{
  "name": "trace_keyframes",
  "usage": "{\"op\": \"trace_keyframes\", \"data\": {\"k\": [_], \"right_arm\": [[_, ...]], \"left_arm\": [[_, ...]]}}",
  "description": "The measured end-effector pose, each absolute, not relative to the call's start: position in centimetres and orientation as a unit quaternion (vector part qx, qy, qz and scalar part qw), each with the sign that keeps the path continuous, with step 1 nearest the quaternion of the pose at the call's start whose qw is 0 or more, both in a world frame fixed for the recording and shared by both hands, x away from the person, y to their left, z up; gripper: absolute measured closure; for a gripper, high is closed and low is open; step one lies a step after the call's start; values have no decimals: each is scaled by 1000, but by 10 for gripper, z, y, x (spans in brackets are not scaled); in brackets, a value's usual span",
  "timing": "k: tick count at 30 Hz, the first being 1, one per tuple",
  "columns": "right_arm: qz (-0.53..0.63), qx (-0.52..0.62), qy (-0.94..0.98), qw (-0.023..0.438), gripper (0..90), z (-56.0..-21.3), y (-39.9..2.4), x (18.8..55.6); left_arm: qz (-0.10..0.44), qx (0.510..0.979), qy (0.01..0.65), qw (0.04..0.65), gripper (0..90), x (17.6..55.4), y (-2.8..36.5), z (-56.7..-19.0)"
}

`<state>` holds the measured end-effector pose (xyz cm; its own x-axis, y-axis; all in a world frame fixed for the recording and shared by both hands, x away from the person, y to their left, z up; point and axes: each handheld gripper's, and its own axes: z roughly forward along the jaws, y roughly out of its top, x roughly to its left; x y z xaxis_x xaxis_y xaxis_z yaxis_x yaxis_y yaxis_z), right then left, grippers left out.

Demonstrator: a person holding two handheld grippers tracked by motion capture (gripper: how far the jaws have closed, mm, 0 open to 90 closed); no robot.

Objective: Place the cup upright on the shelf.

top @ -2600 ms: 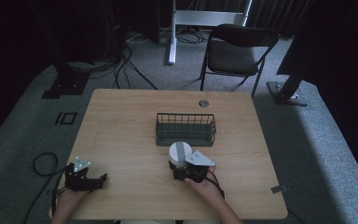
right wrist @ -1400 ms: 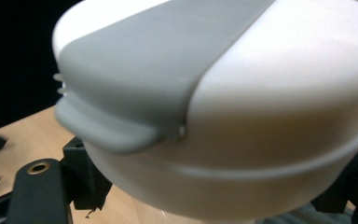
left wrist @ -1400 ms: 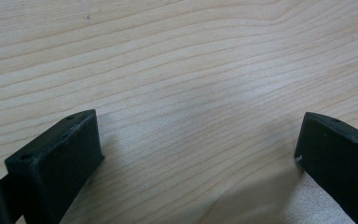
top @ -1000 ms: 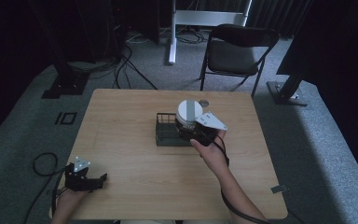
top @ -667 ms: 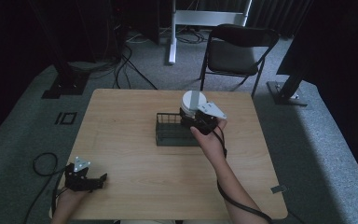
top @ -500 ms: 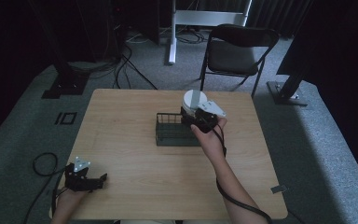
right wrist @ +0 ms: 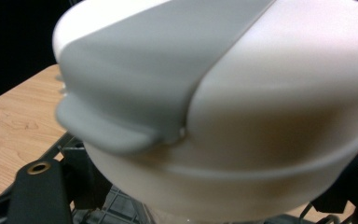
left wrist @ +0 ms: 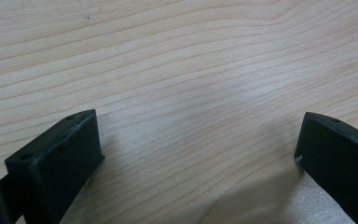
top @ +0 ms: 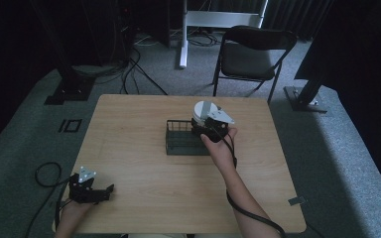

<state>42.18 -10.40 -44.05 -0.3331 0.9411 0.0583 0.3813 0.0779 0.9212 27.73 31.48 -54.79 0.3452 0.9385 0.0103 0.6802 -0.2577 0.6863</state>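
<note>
A round white container (top: 204, 111) with a grey band across its lid is held over the right end of a dark wire basket (top: 180, 144) in the middle of the table. My right gripper (top: 207, 131) is shut on it, its jaws on either side of the container (right wrist: 261, 107). Below it a bit of the basket (right wrist: 116, 205) shows. Whether the container touches the basket I cannot tell. My left gripper (top: 92, 190) rests at the table's front left corner. In its own view the left gripper (left wrist: 198, 135) is open over bare wood, with nothing between the jaws.
The wooden table (top: 129, 129) has bare wood to the left of and in front of the basket. A black folding chair (top: 255, 49) stands behind the far edge. Cables lie on the grey floor at the left (top: 44, 173).
My right gripper carried the white container from the table's front up and away to the basket's right end, then sank slightly. The left gripper stayed still.
</note>
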Motion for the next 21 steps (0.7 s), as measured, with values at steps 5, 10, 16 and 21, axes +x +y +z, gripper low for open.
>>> {"op": "trace_keyframes", "data": {"k": [5,10,16,21], "right_arm": [[455,502,674,294,183,-446,-102,424],[440,500,688,289,184,-452,-100,428],[434,505,694,272,183,-459,-96,431],[426,508,698,271,183,-461,-95,432]], "left_arm": [[215,763,530,300,6,277,315,-548],[215,763,530,300,6,277,315,-548],[215,763,530,300,6,277,315,-548],[215,763,530,300,6,277,315,-548]]}}
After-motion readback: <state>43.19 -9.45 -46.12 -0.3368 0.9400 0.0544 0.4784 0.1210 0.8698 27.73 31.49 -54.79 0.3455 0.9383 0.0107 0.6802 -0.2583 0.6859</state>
